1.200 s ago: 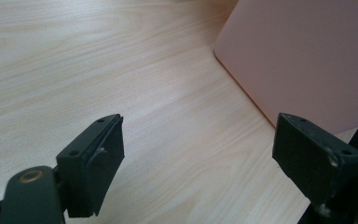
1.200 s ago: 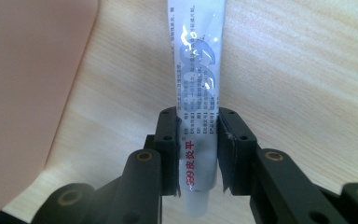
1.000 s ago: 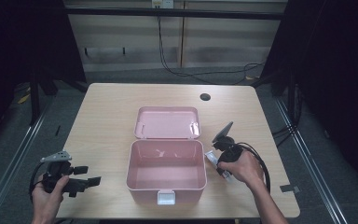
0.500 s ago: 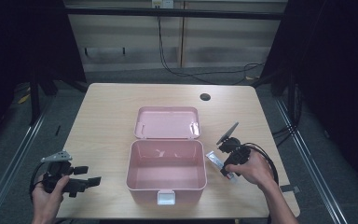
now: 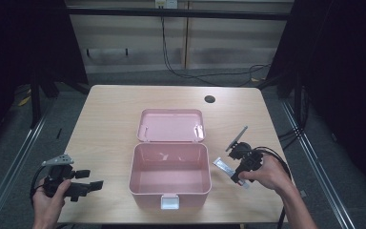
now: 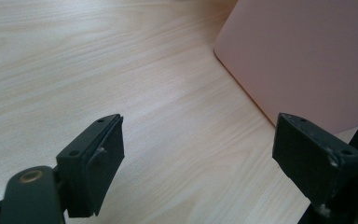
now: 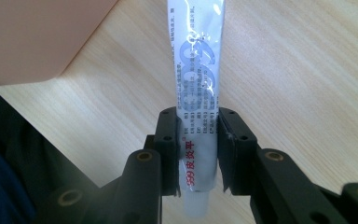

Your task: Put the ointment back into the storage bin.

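The right hand-held gripper (image 7: 198,154) is clenched on a white tube (image 7: 196,70). Its two black jaws squeeze the tube near the cap end, and the flat end sticks out past them. The tube has red and blue print on it. In the high view the right hand-held gripper (image 5: 232,170) is just to the right of the pink box (image 5: 169,175), and the tube (image 5: 225,168) points toward the box. The tube is close to the box wall but not touching it. A black cable (image 5: 276,157) loops from this gripper around the person's right hand (image 5: 267,174).

The left hand-held gripper (image 6: 198,163) is released. Its jaws stand wide apart with nothing between them, only the light wood surface (image 6: 121,70) under them. In the high view the left hand-held gripper (image 5: 93,186) is near the front left corner of the surface, held by the left hand (image 5: 50,202). It points toward the pink box, well apart from it.

The pink box sits in the middle of the surface (image 5: 109,124), open, and looks bare inside. Its lid (image 5: 171,125) lies flat behind it. A white latch (image 5: 169,202) is on its front wall. A dark round hole (image 5: 209,99) is in the surface far behind the box. The box wall stands between the tube and the inside of the box.
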Motion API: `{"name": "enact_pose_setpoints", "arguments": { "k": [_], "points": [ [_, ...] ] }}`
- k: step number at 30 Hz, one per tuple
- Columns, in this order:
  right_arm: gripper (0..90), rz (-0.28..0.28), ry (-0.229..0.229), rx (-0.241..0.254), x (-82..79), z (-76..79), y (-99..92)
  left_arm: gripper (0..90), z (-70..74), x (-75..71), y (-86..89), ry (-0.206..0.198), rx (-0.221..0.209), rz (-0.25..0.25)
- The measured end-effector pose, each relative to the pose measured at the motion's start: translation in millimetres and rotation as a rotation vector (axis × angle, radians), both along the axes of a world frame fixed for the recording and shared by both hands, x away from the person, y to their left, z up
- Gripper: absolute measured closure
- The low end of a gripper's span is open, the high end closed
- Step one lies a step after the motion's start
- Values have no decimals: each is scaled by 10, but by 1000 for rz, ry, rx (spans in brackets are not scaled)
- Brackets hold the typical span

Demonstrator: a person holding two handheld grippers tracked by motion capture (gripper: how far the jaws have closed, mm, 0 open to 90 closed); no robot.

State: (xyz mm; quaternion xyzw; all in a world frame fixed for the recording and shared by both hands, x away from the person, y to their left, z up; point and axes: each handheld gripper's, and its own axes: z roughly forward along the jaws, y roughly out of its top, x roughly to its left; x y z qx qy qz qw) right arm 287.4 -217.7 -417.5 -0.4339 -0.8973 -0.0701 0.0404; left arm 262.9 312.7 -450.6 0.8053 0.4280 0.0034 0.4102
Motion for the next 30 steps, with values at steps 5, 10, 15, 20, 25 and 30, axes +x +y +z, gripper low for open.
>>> {"name": "enact_pose_setpoints", "arguments": {
  "k": [5, 10, 15, 20, 25, 30],
  "points": [
    [715, 29, -4, -3, -20, 28, -17, 166, 0, -1, 0, 0, -3, 4],
    [716, 95, -2, -9, -63, 65, -19, 165, 0, 3, 6, -1, -1, 2],
    [716, 111, -7, -33, -97, 125, -25, 165, 1, 2, 6, -2, -3, 3],
    [716, 120, -15, -18, -127, 223, -65, 166, 1, 2, 5, -2, -1, 4],
    [716, 161, -16, -30, -133, 275, -102, 165, 0, 4, 6, -1, -2, 3],
    [716, 192, -13, -28, -149, 329, -106, 165, 1, 2, 8, -2, -4, 3]
  ]
}}
